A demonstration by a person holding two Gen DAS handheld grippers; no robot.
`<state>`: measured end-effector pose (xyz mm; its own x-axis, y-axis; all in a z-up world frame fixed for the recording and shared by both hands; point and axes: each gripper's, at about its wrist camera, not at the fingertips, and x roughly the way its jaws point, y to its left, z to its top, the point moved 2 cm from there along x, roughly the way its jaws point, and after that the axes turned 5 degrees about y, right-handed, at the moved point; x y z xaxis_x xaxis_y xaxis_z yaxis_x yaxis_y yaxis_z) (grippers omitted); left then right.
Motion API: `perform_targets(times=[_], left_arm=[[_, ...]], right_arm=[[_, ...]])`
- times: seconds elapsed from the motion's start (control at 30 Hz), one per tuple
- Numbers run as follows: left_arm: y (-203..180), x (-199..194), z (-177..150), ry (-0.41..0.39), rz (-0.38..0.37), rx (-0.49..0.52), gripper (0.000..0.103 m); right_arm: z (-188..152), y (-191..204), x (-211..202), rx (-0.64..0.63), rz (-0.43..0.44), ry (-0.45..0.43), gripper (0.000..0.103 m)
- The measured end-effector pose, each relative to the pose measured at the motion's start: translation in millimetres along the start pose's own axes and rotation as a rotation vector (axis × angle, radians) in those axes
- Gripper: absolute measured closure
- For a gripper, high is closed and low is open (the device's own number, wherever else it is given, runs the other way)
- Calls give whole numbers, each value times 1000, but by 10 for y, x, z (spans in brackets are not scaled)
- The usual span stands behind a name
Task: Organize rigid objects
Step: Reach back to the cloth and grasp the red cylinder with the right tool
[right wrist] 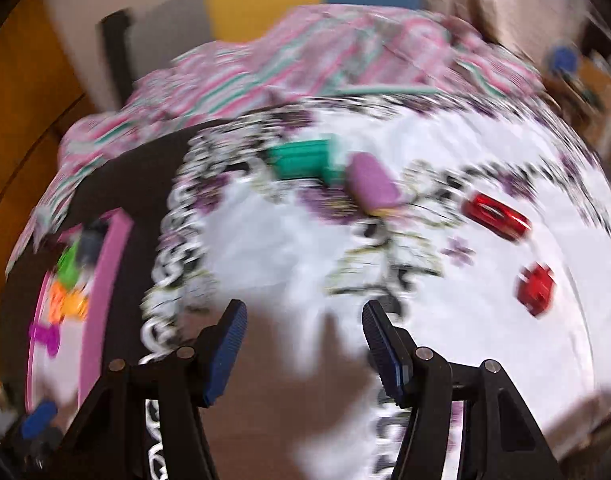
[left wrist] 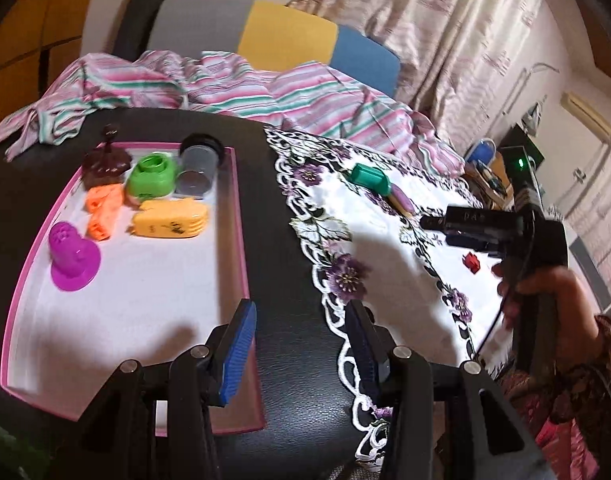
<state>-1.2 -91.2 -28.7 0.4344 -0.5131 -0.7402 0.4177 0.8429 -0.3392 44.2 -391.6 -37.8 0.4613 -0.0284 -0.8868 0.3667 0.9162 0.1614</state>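
Blue-padded left tongs (left wrist: 301,344) sit nearest the lens, spread wide with nothing between them, hovering over the black counter (left wrist: 289,240) just beside the pink-rimmed tray (left wrist: 241,240). That white-floored tray is the landmark. Inside it, toward its far end, stand a dark brown figurine (left wrist: 105,162), a green cap-like piece (left wrist: 151,178) and a grey cylinder with a black lid (left wrist: 197,170) lying on its side. Just nearer than these lie an orange block (left wrist: 102,214) and a yellow comb-shaped piece (left wrist: 171,222), touching or almost touching. A magenta knobbed piece (left wrist: 73,258) stands alone by the tray's left wall.

Right of the tray, past a strip of bare counter, a white lace cloth with purple flowers (left wrist: 377,232) carries a teal block (right wrist: 305,158) touching a lilac oval piece (right wrist: 375,184). Farther from the tray lie two red pieces (right wrist: 497,216) (right wrist: 537,288), apart from each other.

Right tongs (right wrist: 305,350) are also wide apart and empty, above the cloth; that view is motion-blurred.
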Motion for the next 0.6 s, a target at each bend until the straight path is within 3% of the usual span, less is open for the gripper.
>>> perform_targets(times=[0.2, 0.4, 0.6], left_arm=[[-102, 30, 3, 14, -16, 23, 56], [-155, 40, -10, 22, -14, 30, 56], [-170, 98, 6, 45, -4, 18, 56]], right_arm=[[267, -738, -22, 183, -65, -22, 42], [738, -1207, 95, 129, -146, -41, 42], [984, -1415, 312, 80, -162, 3, 42]])
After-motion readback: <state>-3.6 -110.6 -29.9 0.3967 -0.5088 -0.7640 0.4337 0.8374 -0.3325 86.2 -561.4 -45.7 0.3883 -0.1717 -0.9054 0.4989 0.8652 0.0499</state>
